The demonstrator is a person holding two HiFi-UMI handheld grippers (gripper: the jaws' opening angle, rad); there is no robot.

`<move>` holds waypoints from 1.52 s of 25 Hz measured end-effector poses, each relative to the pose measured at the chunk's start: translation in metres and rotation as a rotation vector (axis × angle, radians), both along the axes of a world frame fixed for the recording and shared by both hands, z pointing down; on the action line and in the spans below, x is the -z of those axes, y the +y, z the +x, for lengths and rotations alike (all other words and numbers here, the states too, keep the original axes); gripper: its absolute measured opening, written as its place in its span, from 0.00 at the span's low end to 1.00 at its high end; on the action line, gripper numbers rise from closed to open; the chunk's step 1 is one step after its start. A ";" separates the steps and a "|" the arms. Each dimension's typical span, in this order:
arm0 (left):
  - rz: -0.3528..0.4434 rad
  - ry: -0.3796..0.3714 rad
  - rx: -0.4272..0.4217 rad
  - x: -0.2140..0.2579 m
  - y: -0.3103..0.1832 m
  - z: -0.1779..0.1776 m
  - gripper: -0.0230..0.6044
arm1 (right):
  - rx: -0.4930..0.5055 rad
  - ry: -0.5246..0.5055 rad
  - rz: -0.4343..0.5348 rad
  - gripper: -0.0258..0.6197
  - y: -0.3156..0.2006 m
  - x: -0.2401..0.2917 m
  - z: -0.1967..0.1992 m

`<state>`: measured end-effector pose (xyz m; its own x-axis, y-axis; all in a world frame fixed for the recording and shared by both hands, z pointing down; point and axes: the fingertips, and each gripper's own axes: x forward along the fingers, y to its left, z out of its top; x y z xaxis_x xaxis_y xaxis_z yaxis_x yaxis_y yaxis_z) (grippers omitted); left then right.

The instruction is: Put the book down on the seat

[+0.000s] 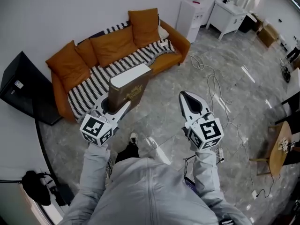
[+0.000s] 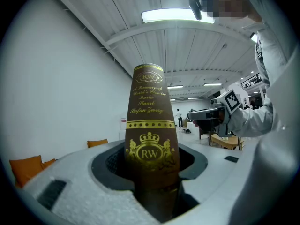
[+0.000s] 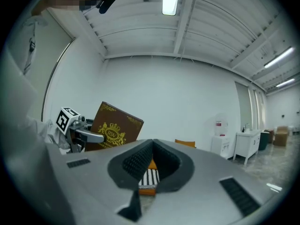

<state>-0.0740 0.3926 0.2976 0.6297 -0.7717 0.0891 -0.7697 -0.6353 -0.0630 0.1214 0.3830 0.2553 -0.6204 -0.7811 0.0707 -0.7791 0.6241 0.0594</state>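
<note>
Left gripper view: ribbed black fingers (image 2: 114,161) clamp a brown, gilt-stamped book (image 2: 150,139).

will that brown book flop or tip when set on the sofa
Probably stiff: the book stands unbent, gripped only low by the left gripper. Thick, so likely heavyish. On edge it may tip on the cushioned sofa.

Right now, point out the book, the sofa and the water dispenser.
book (image 1: 133,92), head view, on its brown front cover.
sofa (image 1: 177,34), head view, on its orange right arm.
water dispenser (image 1: 190,15), head view, on its white body.
</note>
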 end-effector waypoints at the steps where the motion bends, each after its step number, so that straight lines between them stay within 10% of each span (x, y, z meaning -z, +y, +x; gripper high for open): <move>1: 0.002 -0.002 -0.001 0.000 -0.004 0.001 0.41 | 0.007 0.003 -0.001 0.08 -0.003 -0.001 -0.001; 38: -0.031 0.012 -0.105 -0.019 -0.369 -0.067 0.41 | -0.091 -0.026 -0.033 0.09 -0.336 -0.003 -0.064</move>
<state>-0.1406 0.0236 0.3169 0.7082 -0.6983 0.1037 -0.6992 -0.7141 -0.0333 0.0578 0.0466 0.2582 -0.5487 -0.8320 0.0821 -0.8338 0.5517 0.0184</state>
